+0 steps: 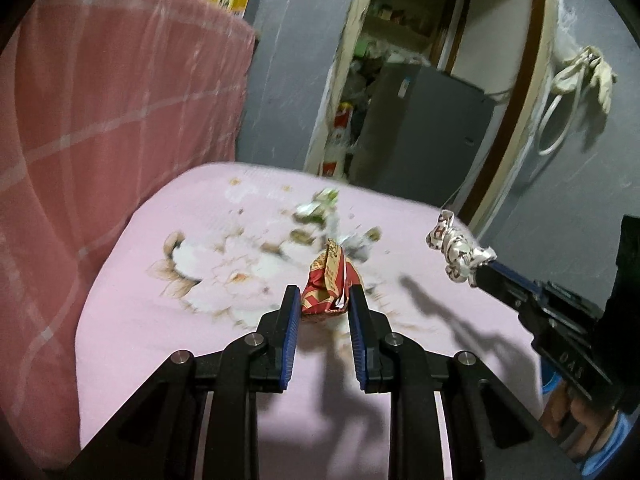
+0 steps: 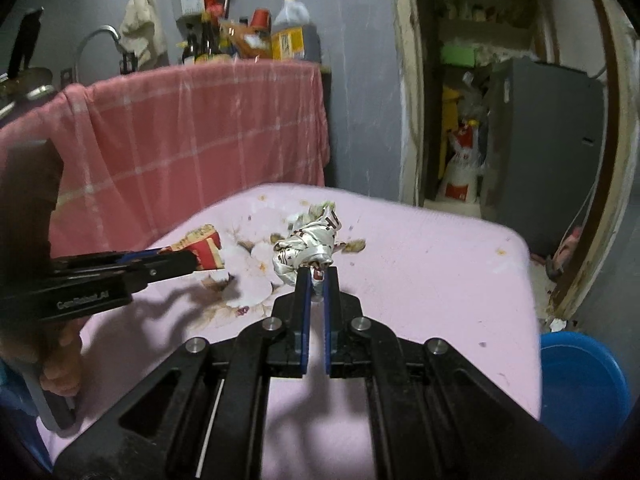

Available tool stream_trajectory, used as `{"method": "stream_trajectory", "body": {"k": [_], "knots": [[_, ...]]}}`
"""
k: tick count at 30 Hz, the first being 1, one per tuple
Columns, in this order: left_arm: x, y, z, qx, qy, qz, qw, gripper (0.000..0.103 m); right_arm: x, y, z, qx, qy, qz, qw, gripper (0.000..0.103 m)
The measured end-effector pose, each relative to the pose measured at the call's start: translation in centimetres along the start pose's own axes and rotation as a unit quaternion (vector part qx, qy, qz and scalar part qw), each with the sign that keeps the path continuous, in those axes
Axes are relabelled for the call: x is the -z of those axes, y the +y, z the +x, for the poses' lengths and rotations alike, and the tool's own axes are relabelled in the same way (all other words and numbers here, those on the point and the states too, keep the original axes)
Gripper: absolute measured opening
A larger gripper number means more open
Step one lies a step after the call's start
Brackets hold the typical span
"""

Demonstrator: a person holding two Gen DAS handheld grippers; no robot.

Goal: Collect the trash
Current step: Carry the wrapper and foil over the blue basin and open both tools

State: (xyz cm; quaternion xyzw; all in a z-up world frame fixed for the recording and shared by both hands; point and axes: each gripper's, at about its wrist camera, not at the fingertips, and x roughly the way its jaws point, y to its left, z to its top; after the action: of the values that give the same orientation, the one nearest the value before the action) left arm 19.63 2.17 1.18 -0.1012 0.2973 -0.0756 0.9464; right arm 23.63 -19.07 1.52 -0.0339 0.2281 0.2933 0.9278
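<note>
Pink floral cloth [image 1: 168, 312] covers the desk, with a few scraps [image 1: 320, 210] lying near its far edge. Left hand-held gripper [image 1: 324, 300] is clamped on a crumpled red wrapper [image 1: 326, 286], right hand-held gripper [image 2: 317, 280] pinches a white wrapper [image 2: 304, 246], both lifted above the cloth.

- "GenRobot_AI" in pale letters along the black body of the left gripper [image 2: 208, 262], seen from the right wrist.
- Lettering on the white wrapper [image 2: 306, 248], red wrapper [image 1: 330, 284] and yellow bottle label [image 2: 287, 43]: illegible.
</note>
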Motion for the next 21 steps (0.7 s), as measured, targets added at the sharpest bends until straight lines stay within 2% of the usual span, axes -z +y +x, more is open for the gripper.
{"method": "stream_trajectory", "body": {"k": [5, 10, 16, 21], "knots": [[-1.0, -2.3, -1.8, 0.027, -0.057, 0.004, 0.9980, 0.020, -0.4, -0.2, -3.6, 0.023, -0.065, 0.006, 0.998, 0.006], [-2.7, -4.7, -3.9, 0.050, -0.123, 0.014, 0.9911, 0.020, -1.0, -1.4, -7.7, 0.048, -0.144, 0.022, 0.988, 0.006], [-4.3, -9.3, -5.3, 0.085, -0.175, 0.047, 0.9799, 0.020, -1.1, -3.9, -12.1, 0.107, -0.219, 0.059, 0.968, 0.006], [-5.0, -13.5, -5.0, 0.122, -0.188, 0.064, 0.9724, 0.020, -0.5, -6.2, -15.7, 0.171, -0.260, 0.080, 0.947, 0.006]]}}
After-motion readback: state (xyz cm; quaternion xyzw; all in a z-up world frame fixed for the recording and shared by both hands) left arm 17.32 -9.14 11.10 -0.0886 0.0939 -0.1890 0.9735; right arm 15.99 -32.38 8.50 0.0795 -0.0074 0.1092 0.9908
